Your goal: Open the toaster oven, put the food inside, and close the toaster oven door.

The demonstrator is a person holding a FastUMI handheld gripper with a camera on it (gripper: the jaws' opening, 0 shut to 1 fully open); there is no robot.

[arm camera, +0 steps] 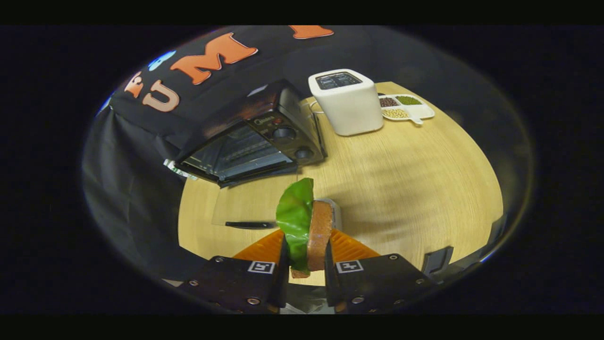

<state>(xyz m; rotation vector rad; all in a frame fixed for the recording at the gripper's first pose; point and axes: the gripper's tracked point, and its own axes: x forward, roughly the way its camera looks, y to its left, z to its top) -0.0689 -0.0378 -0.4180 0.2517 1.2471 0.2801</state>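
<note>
My gripper [306,238] is shut on the food [304,226], a slice of brown bread with a green lettuce leaf against its left side, held upright between the two fingers above the wooden table [401,189]. Beyond the fingers and a little to the left stands the black toaster oven [255,137]. Its glass door [245,203] is folded down flat toward me, with the dark handle [250,225] at the near edge. The wire rack inside the oven shows through the opening. Two knobs sit on the oven's right panel.
A white pop-up toaster [349,101] stands right of the oven at the back of the table. Behind it lies a white divided dish [406,108] with beans and grains. Black cloth hangs behind and left of the oven.
</note>
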